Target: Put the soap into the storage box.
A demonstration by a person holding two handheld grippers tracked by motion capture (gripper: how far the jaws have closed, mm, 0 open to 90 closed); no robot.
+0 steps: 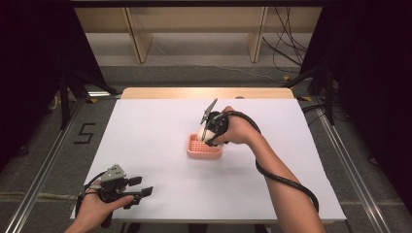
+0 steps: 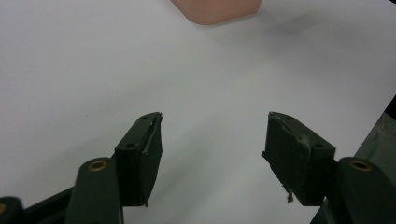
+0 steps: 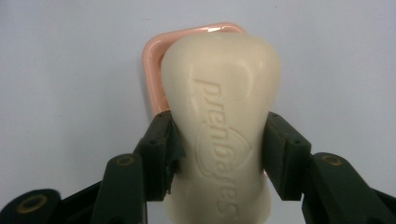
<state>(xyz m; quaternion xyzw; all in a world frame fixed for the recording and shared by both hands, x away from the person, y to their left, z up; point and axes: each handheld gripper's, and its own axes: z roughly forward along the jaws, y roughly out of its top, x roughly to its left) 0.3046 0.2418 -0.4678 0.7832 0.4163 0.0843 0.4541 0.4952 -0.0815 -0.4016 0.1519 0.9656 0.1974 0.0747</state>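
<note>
A cream soap bar [image 3: 219, 135] with an embossed logo is held above the pink slotted soap dish [image 1: 204, 148], which is set mid-worktop.

One cream-coloured, embossed bar of soap [image 3: 219, 126] is showing, one pink plastic slotted soap dish [image 1: 204, 148] at its six o'clock, and two black two-jaw grippers: the left gripper [image 1: 141, 187] and the right gripper [image 1: 208, 132].

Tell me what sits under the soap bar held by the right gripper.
The pink soap dish lies beneath the soap bar, gripped by the right gripper. Its rim shows; the soap covers its inside.
</note>
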